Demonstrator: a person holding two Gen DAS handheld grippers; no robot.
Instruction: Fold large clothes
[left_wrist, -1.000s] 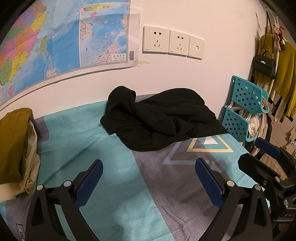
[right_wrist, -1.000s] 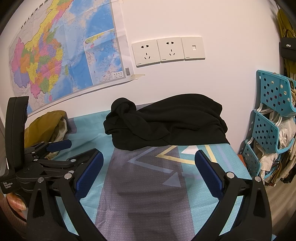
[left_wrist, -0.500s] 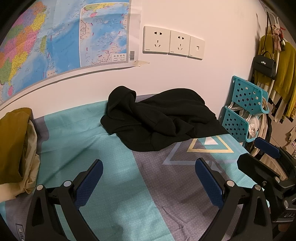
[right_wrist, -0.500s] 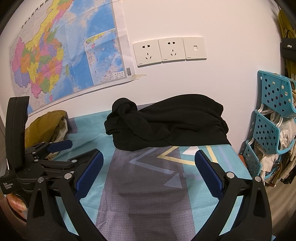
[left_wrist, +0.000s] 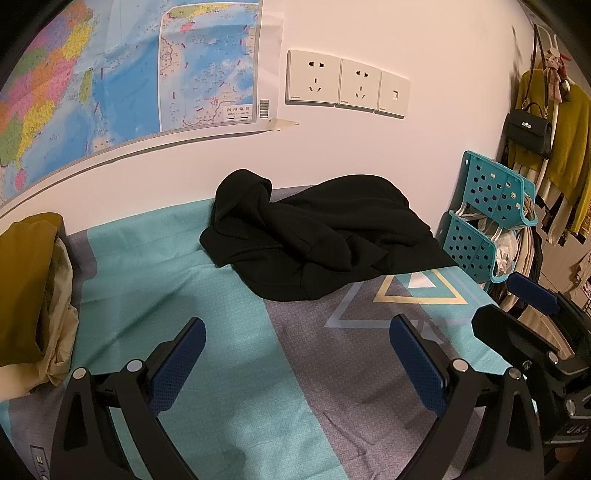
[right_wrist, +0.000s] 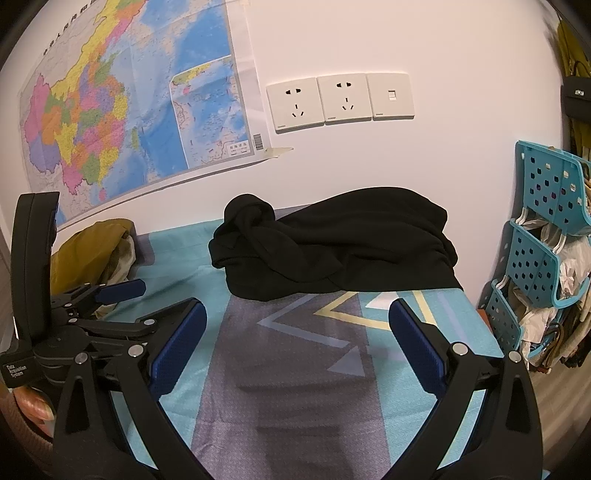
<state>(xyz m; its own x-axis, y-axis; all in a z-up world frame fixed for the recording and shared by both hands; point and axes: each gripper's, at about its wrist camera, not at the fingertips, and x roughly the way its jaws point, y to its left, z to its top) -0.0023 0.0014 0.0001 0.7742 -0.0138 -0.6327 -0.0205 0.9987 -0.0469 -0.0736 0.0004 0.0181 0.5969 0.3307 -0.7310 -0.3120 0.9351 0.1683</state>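
A crumpled black hoodie (left_wrist: 317, 236) lies in a heap at the far side of the teal and grey cloth-covered table (left_wrist: 229, 369), against the wall. It also shows in the right wrist view (right_wrist: 332, 251). My left gripper (left_wrist: 295, 354) is open and empty, hovering above the cloth short of the hoodie. My right gripper (right_wrist: 295, 336) is open and empty, also short of the hoodie. Each gripper shows at the edge of the other's view, the right one (left_wrist: 532, 325) and the left one (right_wrist: 74, 321).
A pile of mustard and cream clothes (left_wrist: 26, 295) lies at the table's left end. A stacked teal plastic basket rack (left_wrist: 487, 214) stands off the right end. Hung clothes and a black handbag (left_wrist: 528, 129) are at the far right. A wall map and sockets are behind.
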